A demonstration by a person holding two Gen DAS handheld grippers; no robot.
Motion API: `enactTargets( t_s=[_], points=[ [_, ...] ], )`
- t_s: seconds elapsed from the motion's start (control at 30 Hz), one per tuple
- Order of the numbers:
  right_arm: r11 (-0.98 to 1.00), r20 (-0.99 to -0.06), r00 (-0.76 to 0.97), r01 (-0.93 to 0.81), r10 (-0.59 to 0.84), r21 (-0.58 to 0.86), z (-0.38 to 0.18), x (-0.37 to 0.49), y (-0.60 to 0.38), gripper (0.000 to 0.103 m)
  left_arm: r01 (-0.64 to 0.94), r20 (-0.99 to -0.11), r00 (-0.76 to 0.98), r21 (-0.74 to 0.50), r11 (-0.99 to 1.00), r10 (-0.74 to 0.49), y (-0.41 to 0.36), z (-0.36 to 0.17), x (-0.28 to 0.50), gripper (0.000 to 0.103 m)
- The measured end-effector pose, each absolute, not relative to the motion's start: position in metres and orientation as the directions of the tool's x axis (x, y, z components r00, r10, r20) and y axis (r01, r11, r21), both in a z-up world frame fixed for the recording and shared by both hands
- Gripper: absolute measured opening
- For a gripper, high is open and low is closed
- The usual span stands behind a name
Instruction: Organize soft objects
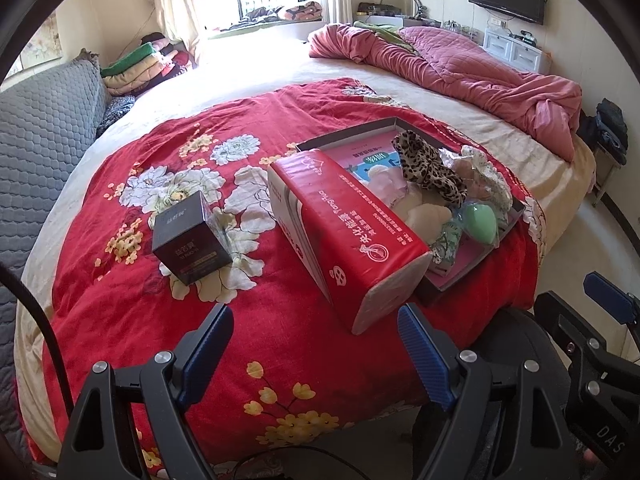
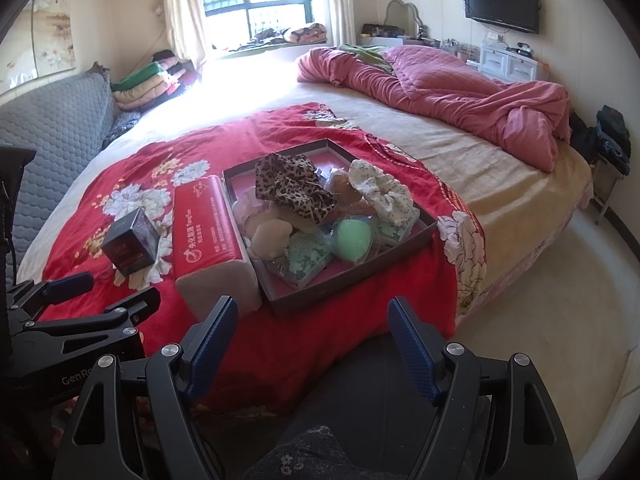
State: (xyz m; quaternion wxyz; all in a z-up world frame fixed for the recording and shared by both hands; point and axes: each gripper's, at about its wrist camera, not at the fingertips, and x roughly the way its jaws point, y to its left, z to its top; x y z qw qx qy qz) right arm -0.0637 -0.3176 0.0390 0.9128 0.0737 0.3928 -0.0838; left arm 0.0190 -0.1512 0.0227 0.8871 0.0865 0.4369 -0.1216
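The soft objects lie heaped in a shallow dark tray [image 2: 348, 280] with a pink floor, and this tray rests on the red flowered blanket [image 2: 360, 328] over the bed; I take the tray as the landmark. Inside it, a leopard-print cloth [image 2: 292, 188] is crumpled on top of the heap near the far side; a white frilled cloth with small dots [image 2: 384, 188] lies at the right side of the tray; a smooth green egg-shaped sponge [image 2: 353, 240] sits near the front edge, between pale green patterned packets [image 2: 308, 258]; a beige plush thing [image 2: 268, 238], maybe a puff, leans at the left front corner. A red tissue pack [image 2: 208, 236] lies touching the left wall of the tray; a small dark box [image 2: 130, 246] stands further left of the tray, apart from the pack.

The left gripper [image 1: 316, 344] has its jaws wide apart with nothing between them, and it hovers before the near end of the tissue pack [image 1: 344, 236]; the right gripper [image 2: 312, 340] is also spread wide and empty, just before the front edge of the tray.

The left wrist view shows a printed pink-and-blue card [image 1: 360, 160] on the floor of the tray [image 1: 352, 130], which the right wrist view hides under the heap; the right wrist view shows the whole tray outline, which the tissue pack partly covers in the other.
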Motion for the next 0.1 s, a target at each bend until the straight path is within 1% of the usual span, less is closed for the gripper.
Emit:
enactTargets(
  t_s=[0.07,0.1],
  points=[
    [0.975,-0.723,0.685,0.21,-0.091,0.076,0.04,-0.061,-0.318,0.078,0.294,-0.788,0.587,-0.01,0.956,-0.189,-0.142,0.023,0.022,0.084],
    [0.978,-0.703,0.705,0.198,-0.093,0.069,0.044,-0.06,-0.315,0.078,0.286,-0.783,0.586,-0.043,0.957,-0.21,-0.134,0.023,0.025,0.084]
  ],
)
